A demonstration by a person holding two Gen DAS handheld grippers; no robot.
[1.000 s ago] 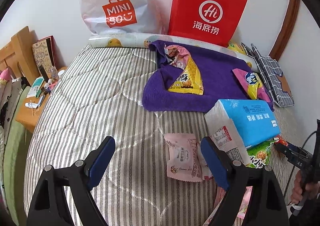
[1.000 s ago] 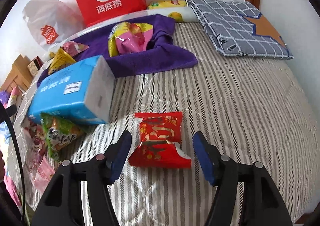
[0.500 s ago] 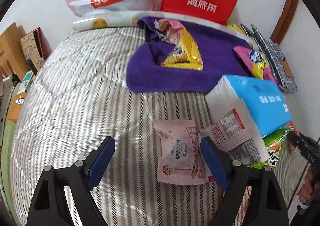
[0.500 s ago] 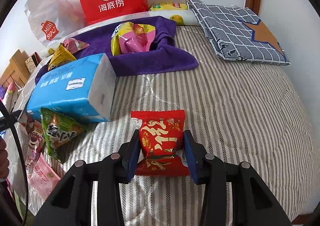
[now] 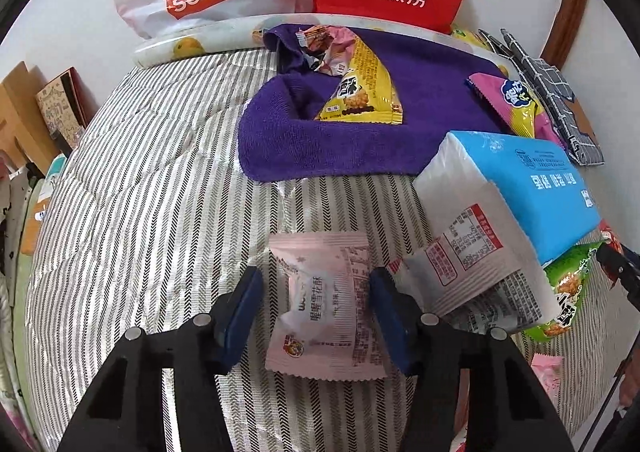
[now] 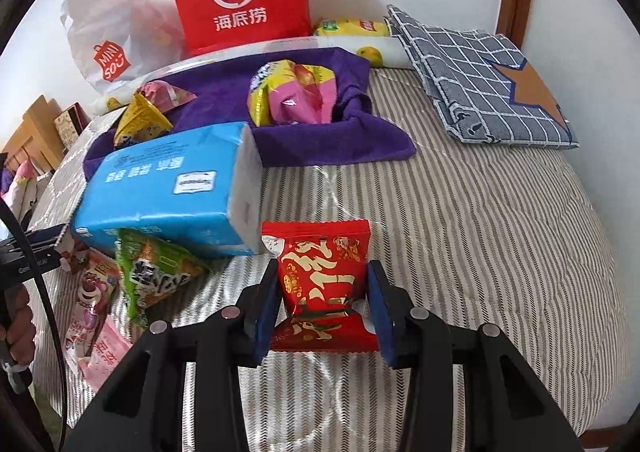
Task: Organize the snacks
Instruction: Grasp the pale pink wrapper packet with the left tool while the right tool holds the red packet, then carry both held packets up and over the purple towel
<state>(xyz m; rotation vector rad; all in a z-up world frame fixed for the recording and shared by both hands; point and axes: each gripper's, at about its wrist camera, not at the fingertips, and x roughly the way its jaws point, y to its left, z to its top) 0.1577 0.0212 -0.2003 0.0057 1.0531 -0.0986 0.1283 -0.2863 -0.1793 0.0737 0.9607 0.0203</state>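
beside the red packet (image 6: 324,284), a tissue pack (image 6: 168,187).

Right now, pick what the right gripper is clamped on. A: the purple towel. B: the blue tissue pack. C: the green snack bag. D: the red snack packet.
D: the right gripper has both pads pressed against the sides of the red snack packet, pinching it in at the middle, while the blue tissue pack lies off to its left.
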